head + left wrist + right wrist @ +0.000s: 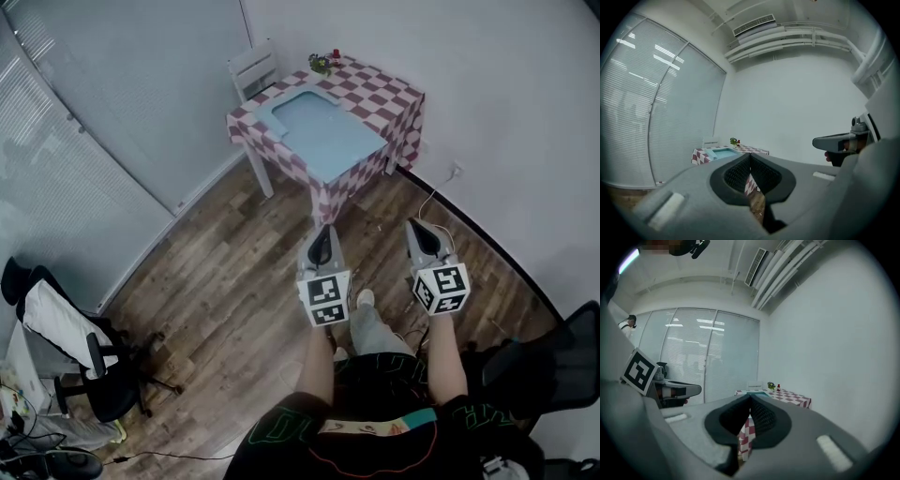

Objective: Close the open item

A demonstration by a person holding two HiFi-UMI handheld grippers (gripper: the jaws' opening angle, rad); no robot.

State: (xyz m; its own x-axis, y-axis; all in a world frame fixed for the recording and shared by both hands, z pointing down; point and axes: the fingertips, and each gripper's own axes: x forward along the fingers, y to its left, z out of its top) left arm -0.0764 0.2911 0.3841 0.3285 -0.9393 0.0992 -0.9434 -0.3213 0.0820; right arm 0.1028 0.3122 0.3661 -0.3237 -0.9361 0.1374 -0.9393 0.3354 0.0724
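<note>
Head view: nearest, the left gripper (322,236) and the right gripper (419,228) are held side by side above the wooden floor (234,281), each with its jaws pressed together and nothing gripped between them. Well beyond them, a light-blue item (323,127) is seen lying on the checkered table (380,103), with a white chair (253,67) set behind it

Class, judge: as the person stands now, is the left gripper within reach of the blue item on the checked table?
Probably not. The left gripper, shut, hangs well short of the blue item on the table; only wooden floor lies between, so stepping closer should help.
</note>
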